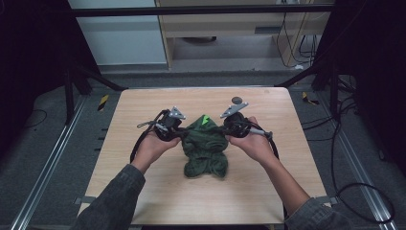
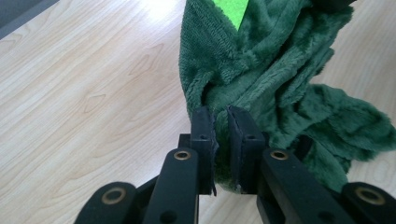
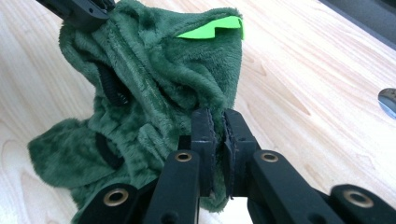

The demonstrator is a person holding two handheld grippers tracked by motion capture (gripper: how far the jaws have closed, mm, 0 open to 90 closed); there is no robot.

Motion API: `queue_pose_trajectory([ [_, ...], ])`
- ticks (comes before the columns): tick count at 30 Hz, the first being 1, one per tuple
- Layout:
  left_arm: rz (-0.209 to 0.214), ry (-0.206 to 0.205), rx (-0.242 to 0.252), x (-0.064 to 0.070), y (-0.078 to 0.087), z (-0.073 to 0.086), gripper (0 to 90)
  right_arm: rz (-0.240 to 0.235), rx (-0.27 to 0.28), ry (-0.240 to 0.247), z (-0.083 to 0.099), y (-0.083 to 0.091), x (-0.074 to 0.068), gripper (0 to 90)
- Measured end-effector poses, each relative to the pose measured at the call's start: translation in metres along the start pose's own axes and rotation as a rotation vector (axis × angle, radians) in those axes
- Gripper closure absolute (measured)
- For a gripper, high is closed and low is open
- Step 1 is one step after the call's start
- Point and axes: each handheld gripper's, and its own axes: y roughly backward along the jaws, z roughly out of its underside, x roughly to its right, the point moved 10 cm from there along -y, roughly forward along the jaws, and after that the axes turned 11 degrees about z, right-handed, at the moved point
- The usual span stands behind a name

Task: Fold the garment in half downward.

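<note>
Nearest the camera in the high view, two grey sleeves come up from the bottom edge, the left hand [image 1: 152,146] and right hand [image 1: 255,143] each wrapped around a gripper. Between them sits the green plush garment [image 1: 206,151], bunched in the middle of the wooden table [image 1: 143,191], its lower part heaped on the wood and its upper part lifted between the two tools. The left gripper [image 2: 221,116] has its jaws pinched tight on a fold of the plush at the garment's left edge, fabric squeezed in the narrow slot between the pads. The right gripper [image 3: 218,119] is clamped the same way on the opposite edge, fleece wedged between its jaws. A bright green patch [image 3: 210,29] shows near the top of the bundle, and in the right gripper view the other gripper's black tip bites in at the upper left. Farther out, a small dark round object [image 1: 236,100] lies on the table near its far edge, beyond the right gripper
</note>
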Motion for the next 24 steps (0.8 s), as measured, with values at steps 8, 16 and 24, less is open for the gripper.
queue_pose_trajectory([
  [8, 0.008, -0.023, 0.003, 0.017, 0.0, 0.012, 80.6, -0.015, 0.013, 0.005, 0.013, 0.009, -0.012, 83.9],
  [16, 0.025, -0.02, 0.005, 0.025, -0.002, 0.022, 80.3, -0.024, 0.009, 0.014, 0.023, 0.011, -0.019, 83.4],
  [24, 0.039, -0.006, 0.005, 0.029, -0.007, 0.035, 79.3, -0.041, 0.011, 0.023, 0.032, 0.013, -0.03, 82.6],
])
